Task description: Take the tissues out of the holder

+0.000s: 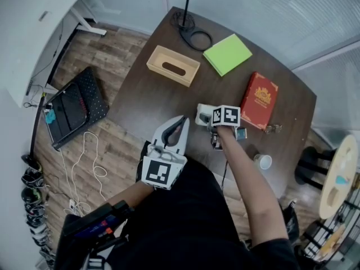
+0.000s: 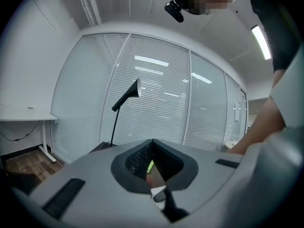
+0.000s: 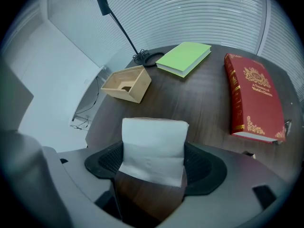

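In the right gripper view a white folded pack of tissues (image 3: 153,144) stands upright between my right gripper's (image 3: 153,158) two pads, which are shut on its sides just above the dark table (image 3: 204,103). The head view shows that gripper (image 1: 206,117) near the table's middle, pointing steeply down. The empty wooden tissue holder (image 1: 173,66) (image 3: 127,84) lies further back to the left, apart from it. My left gripper (image 1: 183,121) (image 2: 152,144) hovers at the table's near edge, shut, with nothing in it.
A green book (image 1: 227,53) and a red book (image 1: 260,100) lie on the far and right parts of the table. A lamp base with its coiled cable (image 1: 194,35) stands at the back. A small white cup (image 1: 262,161) sits near the right front edge.
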{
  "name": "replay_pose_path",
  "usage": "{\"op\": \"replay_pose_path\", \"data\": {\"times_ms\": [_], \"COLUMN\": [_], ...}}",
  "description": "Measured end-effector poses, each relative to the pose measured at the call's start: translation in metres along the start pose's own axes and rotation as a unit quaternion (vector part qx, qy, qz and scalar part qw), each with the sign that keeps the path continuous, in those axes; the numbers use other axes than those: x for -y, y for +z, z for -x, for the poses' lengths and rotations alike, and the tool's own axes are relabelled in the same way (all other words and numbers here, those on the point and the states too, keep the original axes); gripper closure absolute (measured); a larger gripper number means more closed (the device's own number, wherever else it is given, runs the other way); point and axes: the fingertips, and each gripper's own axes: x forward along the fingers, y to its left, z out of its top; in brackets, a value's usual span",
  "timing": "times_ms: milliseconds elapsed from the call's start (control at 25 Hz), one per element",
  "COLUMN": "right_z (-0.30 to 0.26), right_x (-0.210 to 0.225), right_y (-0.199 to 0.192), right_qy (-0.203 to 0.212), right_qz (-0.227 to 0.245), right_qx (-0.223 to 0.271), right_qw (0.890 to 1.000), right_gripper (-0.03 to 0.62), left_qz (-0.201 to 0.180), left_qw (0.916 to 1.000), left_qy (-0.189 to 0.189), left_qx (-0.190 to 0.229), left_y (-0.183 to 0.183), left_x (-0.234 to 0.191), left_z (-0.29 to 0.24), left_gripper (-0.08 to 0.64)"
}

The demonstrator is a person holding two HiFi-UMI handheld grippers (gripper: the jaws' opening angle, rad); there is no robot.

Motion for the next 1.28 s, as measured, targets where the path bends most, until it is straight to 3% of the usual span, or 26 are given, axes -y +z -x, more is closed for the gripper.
{"op": "replay_pose_path", "data": {"times_ms": [160,480,800,1280], "right_z": [0.001,-0.009,-0.025,-0.046], "right_x": [-0.008,-0.040,-0.093,-0.133], "right_y": [-0.005,-0.020,-0.031,-0.042], "right_qy": [-0.002,-0.022,-0.025,-0.045], "right_qz": [-0.015,-0.025,-0.028,-0.025], "right_qx": [0.010,0.004,-0.004,-0.017], "right_qw": [1.000,0.999,0.999,0.999], "right_gripper": [0.195,0.195,0.196,0.195], "left_qz": [-0.001,-0.001,-0.006,0.023], "left_qw": [0.9998,0.9993,0.9987,0.9984], "left_qy": [-0.017,-0.028,-0.019,0.008], "left_qx": [0.010,0.026,0.048,0.051], "left_y": [0.003,0.023,0.050,0.051], "left_x": [0.003,-0.032,-0.087,-0.154], "left_z": [0.008,0.035,0.070,0.102], "left_gripper": [0.561,0.561,0.561,0.561]}}
